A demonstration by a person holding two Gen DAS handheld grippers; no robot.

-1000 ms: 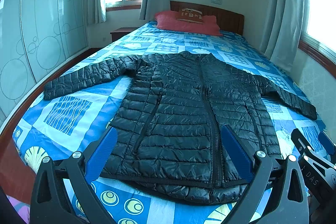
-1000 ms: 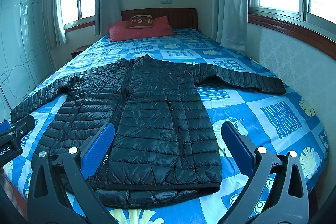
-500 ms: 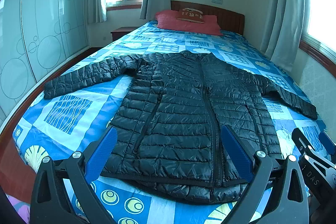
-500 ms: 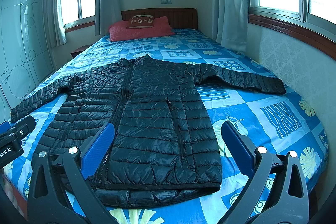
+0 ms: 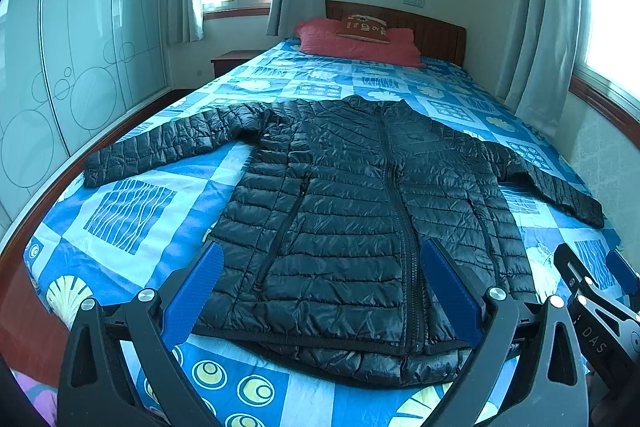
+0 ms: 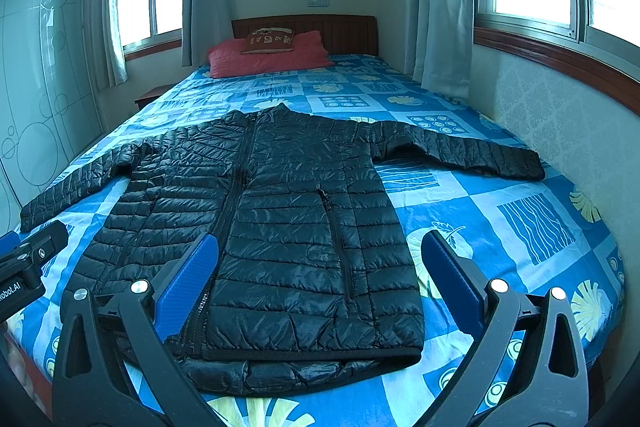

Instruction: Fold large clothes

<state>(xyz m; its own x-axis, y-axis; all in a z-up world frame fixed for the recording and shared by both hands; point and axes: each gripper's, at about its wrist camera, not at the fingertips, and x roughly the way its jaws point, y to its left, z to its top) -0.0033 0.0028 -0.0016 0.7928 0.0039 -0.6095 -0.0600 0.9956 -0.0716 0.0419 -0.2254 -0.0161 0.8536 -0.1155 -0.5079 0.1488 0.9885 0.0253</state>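
Jacket (image 5: pixel 360 227) flat on bed (image 5: pixel 132 211), zipped, sleeves out toward 9 and 3 o'clock, hem at 6, collar at 12. Left gripper (image 5: pixel 322 291) and right gripper (image 6: pixel 320 283) above hem, jaws wide apart, holding nothing.

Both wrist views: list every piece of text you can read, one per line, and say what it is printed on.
"DAS" – on the black body of the right claw, seen in the left wrist view.
"obot.AI" – on the black body of the left claw, cut off at the picture's edge.
Pale characters on the brown cushion: too blurred to read.
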